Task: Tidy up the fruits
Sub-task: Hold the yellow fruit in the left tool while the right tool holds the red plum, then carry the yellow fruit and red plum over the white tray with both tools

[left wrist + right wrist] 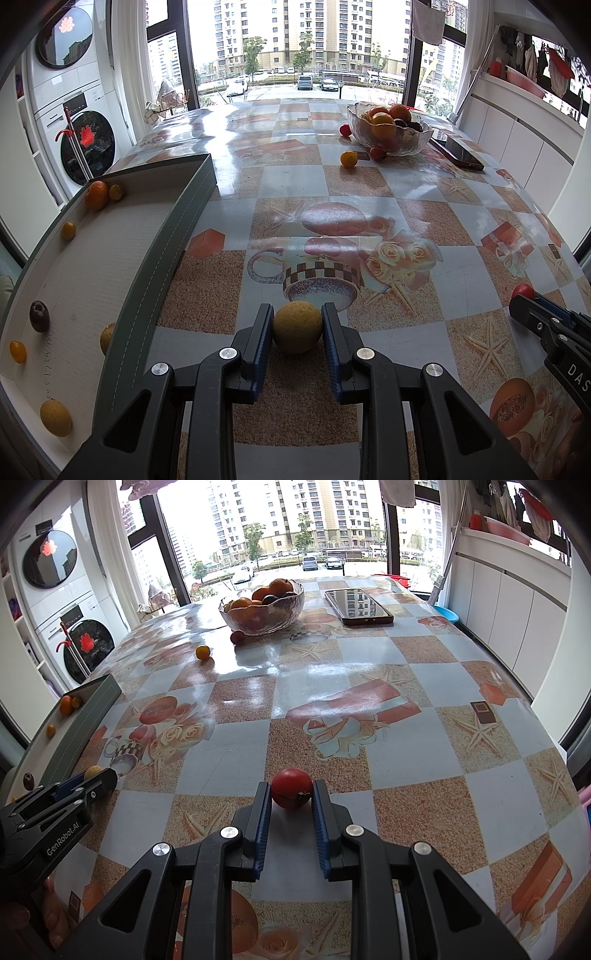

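1. Round yellow-tan fruit (297,326) clamped between the blue pads of the left gripper (297,325), low over the patterned tablecloth (369,192), just right of the grey tray (162,258).
2. Red fruit (291,788) pinched in the right gripper (290,794), pads pressed on both sides, resting on or just above the cloth; contact with the cloth not resolvable.
3. Noted in the tray, left-wrist view: an orange (96,195) with a small yellow fruit (116,192) touching it at the far corner, a dark plum-like fruit (39,315) along the left wall, a larger yellow fruit (55,418) at the near end.
4. Glass bowl (391,142) seen far right on the table, filled with oranges and a dark fruit.
5. Loose small yellow fruit (348,159) found near left of the bowl; small red fruit (377,151) touching the bowl's base.
6. Phone (358,607) lying flat right of the bowl, screen up.
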A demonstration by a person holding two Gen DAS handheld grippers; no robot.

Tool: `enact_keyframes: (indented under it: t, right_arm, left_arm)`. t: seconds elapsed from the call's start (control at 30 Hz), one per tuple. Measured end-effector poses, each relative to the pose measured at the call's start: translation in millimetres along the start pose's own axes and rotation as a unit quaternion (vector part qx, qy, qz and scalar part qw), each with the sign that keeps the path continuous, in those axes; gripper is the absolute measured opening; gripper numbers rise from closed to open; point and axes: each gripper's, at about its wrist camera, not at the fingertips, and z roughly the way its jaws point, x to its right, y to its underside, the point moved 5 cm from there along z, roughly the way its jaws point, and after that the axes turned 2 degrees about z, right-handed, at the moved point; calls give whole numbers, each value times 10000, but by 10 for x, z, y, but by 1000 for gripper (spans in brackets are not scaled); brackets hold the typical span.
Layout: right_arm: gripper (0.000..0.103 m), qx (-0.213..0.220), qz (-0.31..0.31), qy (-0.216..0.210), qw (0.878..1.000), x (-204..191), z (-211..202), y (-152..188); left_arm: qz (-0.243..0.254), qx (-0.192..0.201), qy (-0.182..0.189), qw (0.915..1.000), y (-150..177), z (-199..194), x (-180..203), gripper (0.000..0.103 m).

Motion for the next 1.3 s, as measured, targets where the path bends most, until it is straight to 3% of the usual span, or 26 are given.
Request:
enact_keyframes:
  t: [0.53, 1.07, 1.2, 1.3]
  right_arm:
    - [24, -38, 0, -45, 10000, -3, 3, -5]
    - [24, -480, 346, -276, 9979, 161, -224, 164]
    - [24, -567, 384, -323, 9971, 118, -229, 122]
    - [24, -560, 211, -360, 9976, -31, -258, 35]
  left_arm:
    - [-36, -7, 46, 10000, 0, -3, -7, 28]
    - [-206, -256, 755, 9966, 171, -294, -91, 28]
    - [-211, -62, 724, 9971, 49, -471, -198, 28]
    - [-171, 205, 496, 9984, -137, -623, -417, 28]
